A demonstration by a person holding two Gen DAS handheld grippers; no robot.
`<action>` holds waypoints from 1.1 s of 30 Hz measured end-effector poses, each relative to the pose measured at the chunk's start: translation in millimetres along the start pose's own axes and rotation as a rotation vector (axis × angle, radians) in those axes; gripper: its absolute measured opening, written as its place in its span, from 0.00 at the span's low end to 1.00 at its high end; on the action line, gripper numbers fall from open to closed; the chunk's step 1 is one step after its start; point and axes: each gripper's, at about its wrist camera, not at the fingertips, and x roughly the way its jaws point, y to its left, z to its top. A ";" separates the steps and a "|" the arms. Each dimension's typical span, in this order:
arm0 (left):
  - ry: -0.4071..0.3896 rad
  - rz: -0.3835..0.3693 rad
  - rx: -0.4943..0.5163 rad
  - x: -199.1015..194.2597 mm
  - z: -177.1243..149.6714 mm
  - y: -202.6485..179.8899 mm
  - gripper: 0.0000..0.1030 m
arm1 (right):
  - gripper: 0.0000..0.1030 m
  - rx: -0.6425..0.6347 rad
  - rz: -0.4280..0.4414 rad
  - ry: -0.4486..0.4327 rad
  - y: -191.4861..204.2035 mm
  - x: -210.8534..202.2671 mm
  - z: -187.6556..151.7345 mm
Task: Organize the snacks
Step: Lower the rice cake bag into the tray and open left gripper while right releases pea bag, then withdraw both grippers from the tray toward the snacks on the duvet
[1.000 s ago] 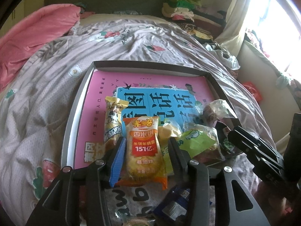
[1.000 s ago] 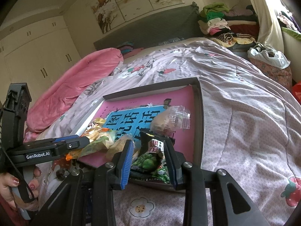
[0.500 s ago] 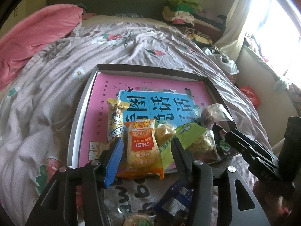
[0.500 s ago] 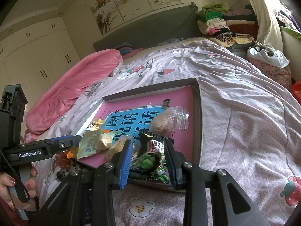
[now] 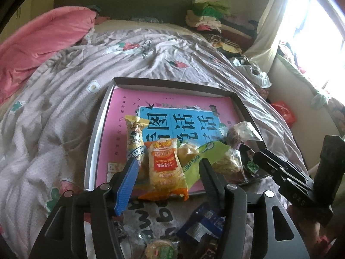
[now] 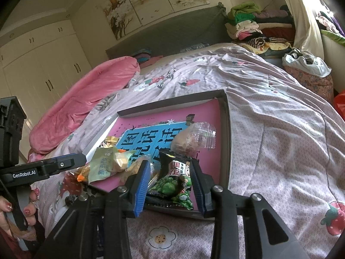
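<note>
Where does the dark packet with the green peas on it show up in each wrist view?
Left wrist view: only a sliver of the green pea packet shows at right, in the tray's near right corner, behind the snack pile.
Right wrist view: the green pea packet sits low at centre, between the right gripper fingers.
Shared landmark: the blue panel with large characters on the pink tray bottom.
</note>
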 end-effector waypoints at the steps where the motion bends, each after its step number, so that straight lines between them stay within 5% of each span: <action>1: -0.002 0.001 0.000 0.1 0.0 0.0 0.59 | 0.37 -0.001 0.001 -0.001 0.3 -0.2 0.2; 33: -0.016 -0.015 0.007 -32.9 -5.2 13.5 0.70 | 0.55 -0.053 0.054 -0.035 21.1 -15.1 -0.9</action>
